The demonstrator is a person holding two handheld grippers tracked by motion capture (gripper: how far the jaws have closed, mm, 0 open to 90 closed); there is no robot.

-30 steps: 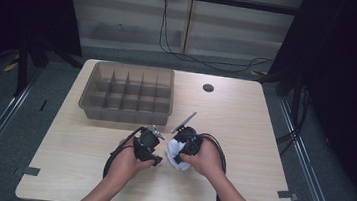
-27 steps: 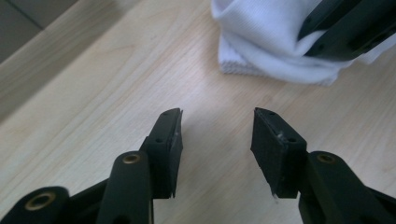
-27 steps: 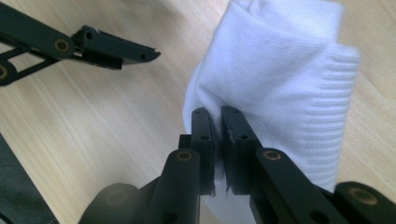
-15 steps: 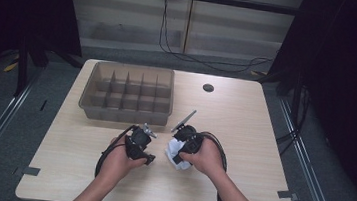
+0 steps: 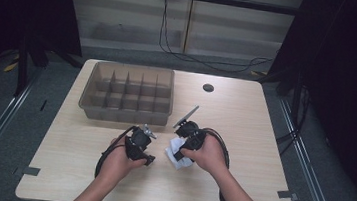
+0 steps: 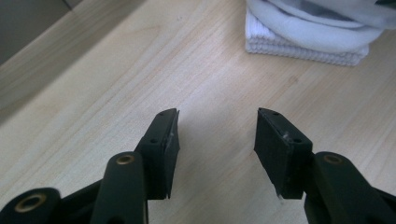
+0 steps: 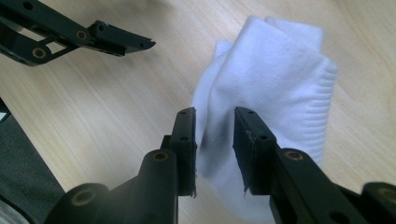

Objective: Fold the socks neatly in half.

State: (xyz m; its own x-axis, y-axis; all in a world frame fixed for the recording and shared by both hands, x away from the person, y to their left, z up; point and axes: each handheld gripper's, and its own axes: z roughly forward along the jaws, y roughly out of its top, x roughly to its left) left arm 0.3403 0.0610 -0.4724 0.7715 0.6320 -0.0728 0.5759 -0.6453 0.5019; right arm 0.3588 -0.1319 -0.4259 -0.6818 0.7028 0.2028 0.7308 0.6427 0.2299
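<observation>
The white folded sock (image 7: 266, 93) lies on the table (image 5: 265, 119) near its front edge, between the right gripper (image 7: 214, 116)'s jaws, which have just been opening, while the left gripper (image 6: 217, 126) stands half-open and empty beside it, so the move into the far divided bin (image 5: 127, 92) looks left to do.

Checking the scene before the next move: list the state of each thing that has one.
Sock: white, folded, lying on the table, a fold between the right gripper's jaws.
Right gripper: jaws just opening, pads not clearly pressing the sock.
Left gripper: open, nothing between the jaws, beside the sock.
Bin: upright, compartments look empty.
</observation>
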